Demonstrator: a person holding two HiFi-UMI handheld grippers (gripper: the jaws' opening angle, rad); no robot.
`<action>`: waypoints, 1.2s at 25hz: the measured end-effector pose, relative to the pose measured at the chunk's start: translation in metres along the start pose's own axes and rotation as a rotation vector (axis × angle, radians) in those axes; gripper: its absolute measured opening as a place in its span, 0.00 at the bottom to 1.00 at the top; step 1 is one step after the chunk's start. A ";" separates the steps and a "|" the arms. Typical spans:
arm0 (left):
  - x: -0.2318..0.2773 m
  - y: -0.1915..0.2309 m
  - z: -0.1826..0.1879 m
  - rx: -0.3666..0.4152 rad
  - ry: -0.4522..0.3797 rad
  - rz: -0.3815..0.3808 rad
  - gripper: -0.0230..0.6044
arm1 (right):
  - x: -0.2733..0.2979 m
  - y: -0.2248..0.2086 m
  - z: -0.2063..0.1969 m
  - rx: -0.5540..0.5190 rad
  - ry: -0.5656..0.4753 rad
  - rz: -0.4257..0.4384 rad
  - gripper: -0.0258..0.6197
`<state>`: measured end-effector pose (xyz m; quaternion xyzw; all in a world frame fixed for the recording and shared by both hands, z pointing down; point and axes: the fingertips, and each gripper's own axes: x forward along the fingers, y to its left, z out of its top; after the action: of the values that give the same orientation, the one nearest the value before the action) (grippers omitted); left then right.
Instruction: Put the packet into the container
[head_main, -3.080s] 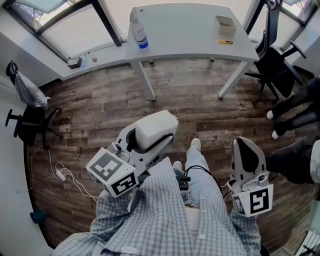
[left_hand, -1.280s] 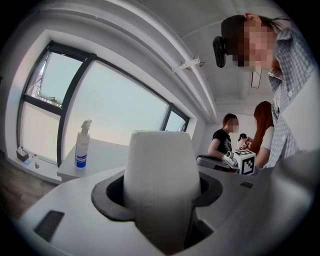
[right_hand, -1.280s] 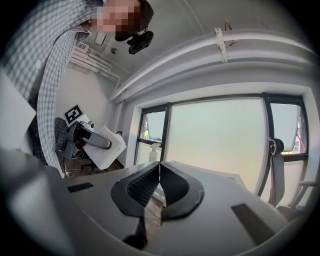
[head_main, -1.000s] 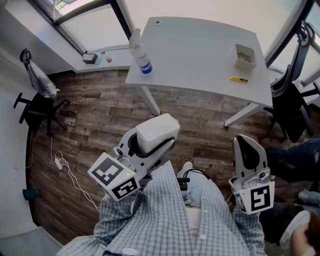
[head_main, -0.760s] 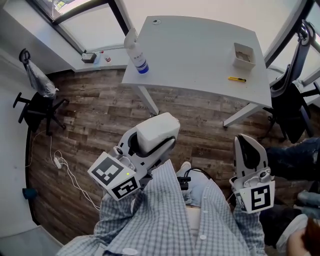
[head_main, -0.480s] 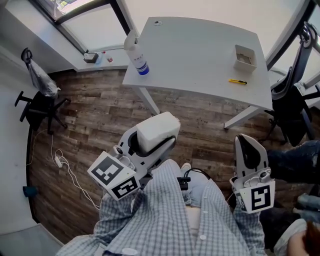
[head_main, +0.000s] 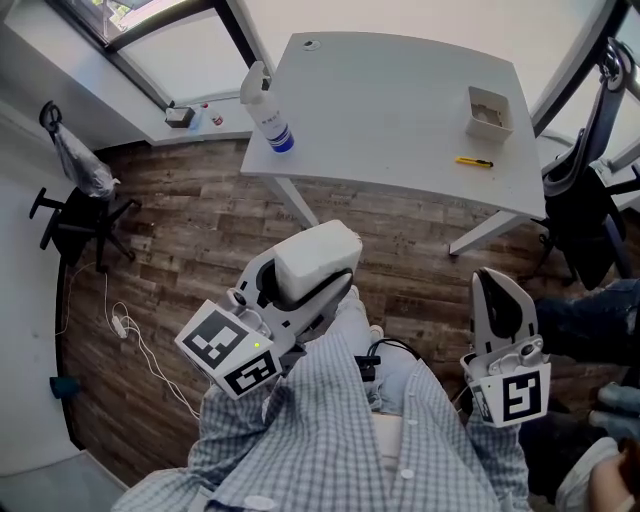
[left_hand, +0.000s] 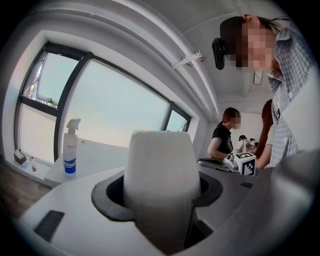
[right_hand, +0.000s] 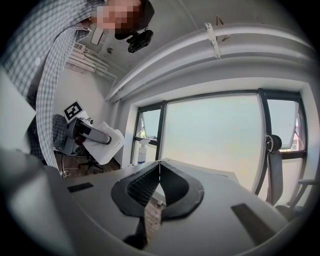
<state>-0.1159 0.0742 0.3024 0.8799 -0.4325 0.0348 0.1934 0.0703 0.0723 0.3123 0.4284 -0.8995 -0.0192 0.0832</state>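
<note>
Head view: left gripper (head_main: 308, 272) grips packet (head_main: 318, 250) lengthwise along jaws; right gripper (head_main: 496, 288) jaws closed.

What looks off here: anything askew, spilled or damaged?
Nothing spilled or damaged. The spray bottle stands upright but right at the table's left edge. The left gripper holds the white packet clear of the table.

Right gripper (right_hand: 159, 164), fingers together, empty

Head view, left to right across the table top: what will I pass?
On the table: spray bottle → small round hole → container. The yellow cutter overlaps the container sideways, so it is left out.
</note>
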 end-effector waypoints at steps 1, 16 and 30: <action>0.002 0.003 0.000 -0.001 0.002 0.001 0.49 | 0.001 -0.002 -0.001 0.002 0.002 -0.004 0.06; 0.057 0.050 0.019 -0.016 0.043 -0.046 0.49 | 0.048 -0.040 -0.001 0.019 0.029 -0.075 0.06; 0.110 0.100 0.061 0.009 0.054 -0.151 0.49 | 0.108 -0.069 0.018 -0.008 0.046 -0.170 0.06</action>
<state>-0.1306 -0.0857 0.3025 0.9096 -0.3595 0.0459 0.2029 0.0537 -0.0556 0.3019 0.5031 -0.8577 -0.0201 0.1036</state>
